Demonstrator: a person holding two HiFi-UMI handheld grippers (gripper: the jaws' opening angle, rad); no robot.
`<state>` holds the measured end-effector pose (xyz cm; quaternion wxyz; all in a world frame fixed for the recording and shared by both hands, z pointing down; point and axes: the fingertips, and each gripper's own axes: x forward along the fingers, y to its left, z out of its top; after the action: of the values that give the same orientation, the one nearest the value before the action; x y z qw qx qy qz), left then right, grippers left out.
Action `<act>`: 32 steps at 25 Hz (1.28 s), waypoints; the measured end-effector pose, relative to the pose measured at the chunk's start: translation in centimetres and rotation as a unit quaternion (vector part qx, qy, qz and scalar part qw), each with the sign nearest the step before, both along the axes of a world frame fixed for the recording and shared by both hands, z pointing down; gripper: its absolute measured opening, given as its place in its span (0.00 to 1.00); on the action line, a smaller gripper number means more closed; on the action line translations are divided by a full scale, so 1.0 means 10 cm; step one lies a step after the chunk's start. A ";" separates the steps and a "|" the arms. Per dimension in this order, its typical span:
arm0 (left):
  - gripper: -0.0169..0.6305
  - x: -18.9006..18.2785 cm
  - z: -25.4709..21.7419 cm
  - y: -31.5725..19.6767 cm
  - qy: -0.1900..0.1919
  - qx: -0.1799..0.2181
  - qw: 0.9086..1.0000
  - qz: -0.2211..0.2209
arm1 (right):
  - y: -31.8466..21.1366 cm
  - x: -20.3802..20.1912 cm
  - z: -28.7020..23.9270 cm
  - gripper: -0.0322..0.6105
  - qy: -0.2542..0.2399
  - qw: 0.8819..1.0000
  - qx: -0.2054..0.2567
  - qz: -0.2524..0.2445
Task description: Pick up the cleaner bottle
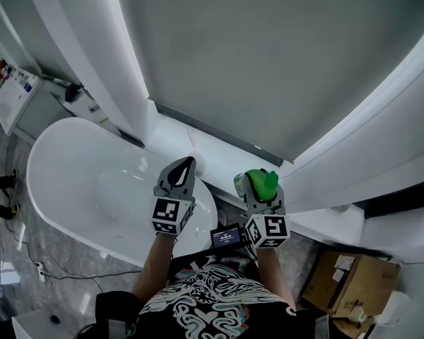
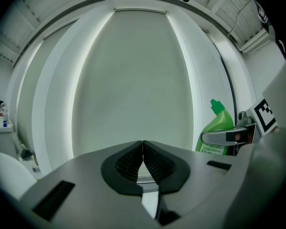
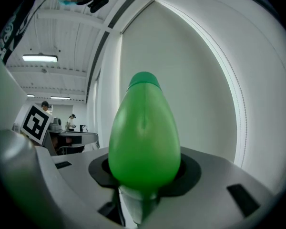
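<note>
Right tongs (image 1: 261,189) gripped the green cleaner bottle (image 3: 143,132), cap toward 12 o'clock, left tongs (image 2: 143,149) closed and empty at their 9 o'clock, white bathtub (image 1: 63,168) at 8 o'clock.

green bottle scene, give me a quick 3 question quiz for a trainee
1. True or false: the left tongs are shut with nothing between them.
2. What do the right tongs grip? A) a white cup B) a green bottle C) a sponge
3. Which large white fixture fills the left of the head view?

Key: 1 true; 2 B; 3 the bathtub.
</note>
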<state>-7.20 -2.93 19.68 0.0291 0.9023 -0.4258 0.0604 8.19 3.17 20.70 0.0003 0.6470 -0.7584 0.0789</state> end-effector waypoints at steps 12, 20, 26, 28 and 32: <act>0.05 -0.04 -0.03 0.06 0.003 0.002 1.000 -0.002 | 0.01 0.14 -0.06 0.36 -0.017 1.000 0.010 0.016; 0.05 -0.07 -0.02 -0.01 0.005 -0.001 1.000 -0.003 | -0.02 0.10 -0.03 0.36 -0.011 1.000 0.003 0.018; 0.05 -0.07 -0.05 0.01 0.005 0.005 1.000 -0.004 | -0.02 0.12 -0.05 0.36 -0.007 1.000 0.006 0.020; 0.05 -0.07 -0.06 0.01 0.005 0.005 1.000 -0.005 | -0.02 0.12 -0.05 0.36 -0.008 1.000 0.007 0.020; 0.05 -0.09 -0.07 -0.02 0.006 0.006 1.000 -0.003 | -0.05 0.10 -0.08 0.36 -0.006 1.000 0.007 0.021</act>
<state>-8.13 -3.09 18.96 0.0265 0.9017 -0.4284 0.0524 9.15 2.71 19.94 -0.0101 0.6620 -0.7454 0.0772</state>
